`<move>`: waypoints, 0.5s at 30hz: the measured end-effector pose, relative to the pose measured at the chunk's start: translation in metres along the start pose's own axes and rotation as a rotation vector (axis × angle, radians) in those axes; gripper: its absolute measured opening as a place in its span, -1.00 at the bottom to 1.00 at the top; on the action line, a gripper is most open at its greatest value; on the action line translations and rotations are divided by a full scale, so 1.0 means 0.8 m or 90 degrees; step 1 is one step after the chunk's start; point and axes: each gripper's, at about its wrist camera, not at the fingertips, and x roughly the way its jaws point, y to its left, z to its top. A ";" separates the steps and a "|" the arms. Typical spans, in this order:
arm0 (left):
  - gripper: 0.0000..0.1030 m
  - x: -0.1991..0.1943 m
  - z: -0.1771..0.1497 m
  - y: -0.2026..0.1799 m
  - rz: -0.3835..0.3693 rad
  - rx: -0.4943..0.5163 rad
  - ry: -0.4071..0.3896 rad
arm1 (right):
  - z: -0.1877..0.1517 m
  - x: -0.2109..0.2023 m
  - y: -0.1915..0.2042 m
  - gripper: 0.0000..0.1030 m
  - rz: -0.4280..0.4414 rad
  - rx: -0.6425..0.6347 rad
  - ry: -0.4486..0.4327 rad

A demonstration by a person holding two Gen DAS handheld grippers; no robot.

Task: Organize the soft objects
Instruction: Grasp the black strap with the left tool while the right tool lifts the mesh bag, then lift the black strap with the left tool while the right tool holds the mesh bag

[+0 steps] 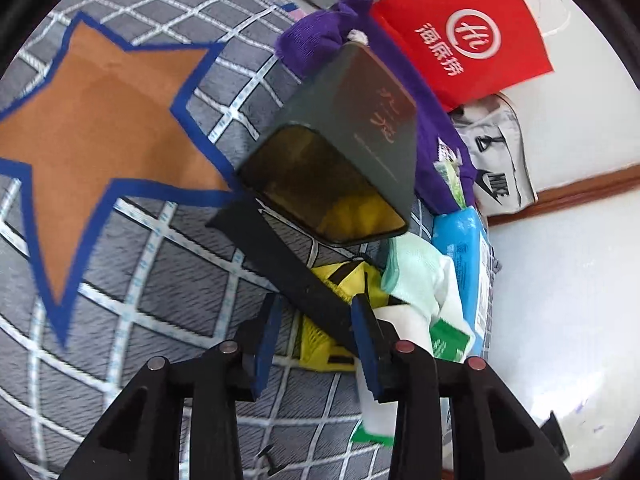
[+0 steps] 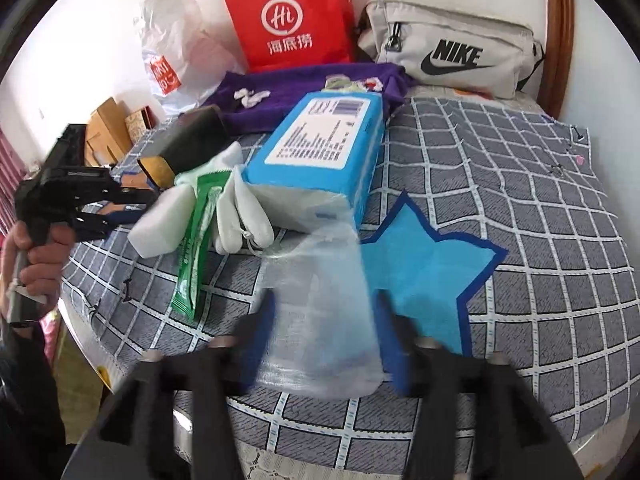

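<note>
— How many bags? 
— Three: one red bag (image 2: 289, 16), one grey pouch (image 2: 448, 50), one plastic bag (image 2: 176, 40). 
— Else? 
— One tissue pack (image 2: 320, 148), one purple cloth (image 2: 296, 80), one dark box (image 1: 352, 120), two stars (image 1: 100, 128) (image 2: 424, 272).

Both handheld grippers, left (image 1: 316, 320) and right (image 2: 324, 336), had matte black angular plastic frames, blue finger pads (image 1: 266, 344) and round silver and red screw heads; a dark sleeve (image 2: 24, 400) showed.

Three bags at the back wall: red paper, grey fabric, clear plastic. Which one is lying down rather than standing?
The grey fabric Nike waist bag: it lies lengthwise, while the red paper Haidilao bag stands upright and the clear plastic bag stands crumpled.
</note>
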 end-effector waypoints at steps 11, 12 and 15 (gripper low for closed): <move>-0.40 0.009 0.000 0.013 -0.048 -0.122 -0.037 | -0.009 0.050 0.022 0.64 0.009 -0.011 0.048; -0.44 0.009 0.000 0.014 -0.048 -0.126 -0.040 | -0.011 0.058 0.025 0.64 0.005 -0.015 0.056; -0.62 0.007 0.000 0.026 -0.058 -0.151 -0.041 | -0.015 0.064 0.032 0.66 -0.023 -0.034 0.045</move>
